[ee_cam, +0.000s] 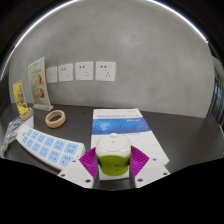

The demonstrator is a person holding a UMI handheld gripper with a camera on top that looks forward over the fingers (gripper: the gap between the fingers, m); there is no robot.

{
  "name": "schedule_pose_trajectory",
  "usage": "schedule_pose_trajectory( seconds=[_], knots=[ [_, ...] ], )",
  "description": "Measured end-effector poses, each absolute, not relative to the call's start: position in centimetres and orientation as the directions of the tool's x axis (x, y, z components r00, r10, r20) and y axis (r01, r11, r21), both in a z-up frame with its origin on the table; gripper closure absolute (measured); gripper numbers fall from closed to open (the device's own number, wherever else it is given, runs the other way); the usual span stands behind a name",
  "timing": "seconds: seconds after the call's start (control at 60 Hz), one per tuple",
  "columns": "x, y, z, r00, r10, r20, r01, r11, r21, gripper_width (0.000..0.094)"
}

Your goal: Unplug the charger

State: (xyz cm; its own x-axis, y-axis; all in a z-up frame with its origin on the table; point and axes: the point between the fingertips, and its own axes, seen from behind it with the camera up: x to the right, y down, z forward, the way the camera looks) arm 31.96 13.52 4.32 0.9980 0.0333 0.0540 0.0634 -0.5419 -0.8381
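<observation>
A small charger point(112, 158), white on top with a green body, sits between my gripper's point(112, 166) magenta pads point(89, 161). Both pads press against its sides, so the gripper is shut on it. The charger is held above the dark table, apart from the white power strip point(50, 148) with blue socket faces that lies to the left of the fingers. Its prongs are hidden from view.
White wall sockets point(85, 71) are set in the grey wall beyond. A blue and white booklet point(125, 122) lies just ahead of the fingers. A tape roll point(55, 117), a standing sign point(38, 84) and a white cable point(10, 136) are at the left.
</observation>
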Motion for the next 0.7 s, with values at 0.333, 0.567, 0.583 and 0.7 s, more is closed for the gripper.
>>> schedule_pose_trajectory(
  seconds=[0.333, 0.567, 0.583, 0.7],
  knots=[
    [31.6, 15.4, 2.4, 0.998, 0.062, 0.002, 0.038, -0.595, -0.803, 0.0213],
    [32.1, 11.6, 5.7, 1.000, 0.018, -0.010, 0.001, -0.534, -0.846, 0.0093],
    [32.0, 11.1, 6.0, 1.000, 0.012, -0.013, -0.004, -0.529, -0.849, 0.0093],
    [31.5, 6.6, 8.4, 0.999, -0.043, -0.004, -0.024, -0.487, -0.873, 0.0099]
  ],
)
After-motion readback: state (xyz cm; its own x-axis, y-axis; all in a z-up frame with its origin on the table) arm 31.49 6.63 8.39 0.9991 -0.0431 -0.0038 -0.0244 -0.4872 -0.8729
